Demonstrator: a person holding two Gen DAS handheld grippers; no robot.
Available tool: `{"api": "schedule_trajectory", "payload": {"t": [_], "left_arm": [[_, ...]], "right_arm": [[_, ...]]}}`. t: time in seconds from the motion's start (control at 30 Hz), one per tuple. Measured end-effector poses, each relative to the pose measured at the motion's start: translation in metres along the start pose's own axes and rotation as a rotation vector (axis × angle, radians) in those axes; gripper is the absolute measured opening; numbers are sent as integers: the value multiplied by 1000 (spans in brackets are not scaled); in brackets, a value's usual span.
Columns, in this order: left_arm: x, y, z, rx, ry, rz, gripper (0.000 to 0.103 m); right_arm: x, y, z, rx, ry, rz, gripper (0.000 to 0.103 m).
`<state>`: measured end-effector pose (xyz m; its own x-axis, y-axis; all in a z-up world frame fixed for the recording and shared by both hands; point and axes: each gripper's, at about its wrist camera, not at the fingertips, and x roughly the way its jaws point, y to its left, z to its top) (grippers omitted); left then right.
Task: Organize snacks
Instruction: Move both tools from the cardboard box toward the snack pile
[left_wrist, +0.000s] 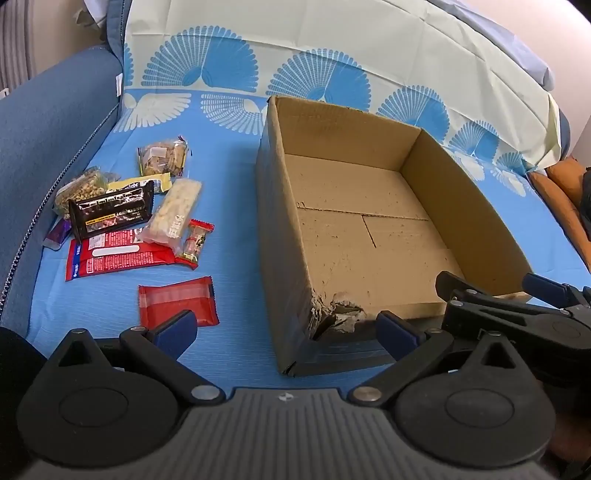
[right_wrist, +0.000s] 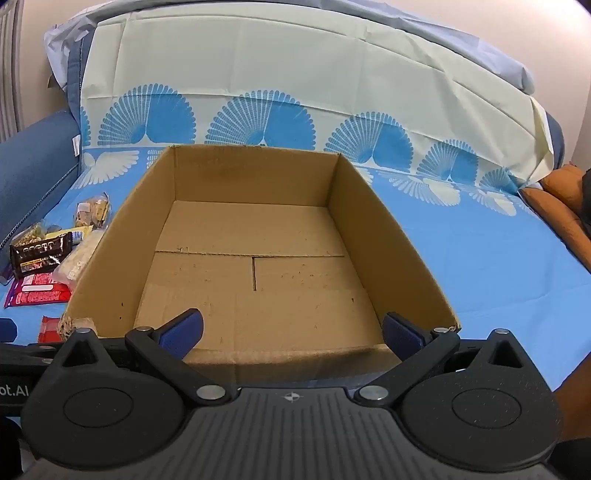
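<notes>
Snack packets (left_wrist: 136, 218) heaped on blue cloth (left_wrist: 229, 206) left of open cardboard box (left_wrist: 369, 221); left gripper (left_wrist: 286, 332) and right gripper (right_wrist: 291, 332) both spread wide, holding nothing.

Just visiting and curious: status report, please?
Left gripper and right gripper open, empty. Cardboard box empty; snacks piled left of it. Nothing in the way.

Empty cardboard box (right_wrist: 388, 236) (snacks (right_wrist: 40, 258) beside)
</notes>
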<state>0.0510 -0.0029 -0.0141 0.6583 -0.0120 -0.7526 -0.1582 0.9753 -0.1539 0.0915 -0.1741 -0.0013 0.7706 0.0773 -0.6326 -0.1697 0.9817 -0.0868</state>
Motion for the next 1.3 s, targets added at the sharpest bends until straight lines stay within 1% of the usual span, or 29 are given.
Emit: {"api": "schedule_trajectory", "payload": {"t": [0.17,0.27,0.4,0.47,0.53,0.6,0.63,0.67,0.7,0.73,0.77,0.8,0.83,0.87,0.9,0.97,1.0,1.07,1.17,1.2,1.27,1.3], "left_arm": [[0,-1,0,1,0,-2,103],[-2,-2,0,13,-19,2,103],[-9,-4,0,32,-78,0,103],[-14,-5,0,44,-122,-9,103],[-20,-8,-3,54,-179,-26,98],[-26,-9,-5,68,-231,-44,82],[-29,-9,-4,71,-251,-55,79],[-31,-7,-3,67,-262,-69,70],[-33,-4,-1,60,-265,-86,57],[-34,1,2,56,-256,-110,51],[-36,7,6,51,-238,-141,44],[-37,15,11,35,-222,-176,35],[-39,24,16,14,-211,-203,28],[-41,33,22,4,-208,-216,20],[-44,42,29,10,-216,-215,19],[-51,60,43,52,-257,-200,19],[-54,71,51,73,-280,-185,19],[-55,99,65,108,-329,-144,19],[-47,144,77,83,-387,-86,19],[-43,158,76,63,-399,-69,19],[-32,182,68,8,-407,-54,19],[-25,191,58,-22,-412,-57,19]], "right_arm": [[-2,1,2,-3,5,-2,102],[-5,2,4,-2,3,0,102],[-4,0,-3,-2,-22,-2,102],[-4,0,-5,2,-30,-6,100],[-5,-2,-7,12,-38,-8,97],[-7,-2,-3,20,-45,-9,95],[-7,-2,1,28,-42,-2,92],[-9,-2,2,33,-60,2,87],[-10,-3,2,38,-67,8,84],[-12,-2,2,43,-77,16,75],[-14,-1,2,56,-90,29,61],[-16,-1,2,70,-103,51,54],[-17,0,3,82,-104,79,46],[-19,2,3,90,-109,107,43],[-20,5,4,92,-109,130,42],[-26,14,5,102,-140,199,41],[-29,20,5,96,-149,229,41],[-37,31,9,109,-172,318,41],[-47,54,13,79,-181,437,41],[-45,68,11,40,-189,446,41],[-43,92,15,24,-156,515,42],[-44,104,16,30,-137,554,42]]}}
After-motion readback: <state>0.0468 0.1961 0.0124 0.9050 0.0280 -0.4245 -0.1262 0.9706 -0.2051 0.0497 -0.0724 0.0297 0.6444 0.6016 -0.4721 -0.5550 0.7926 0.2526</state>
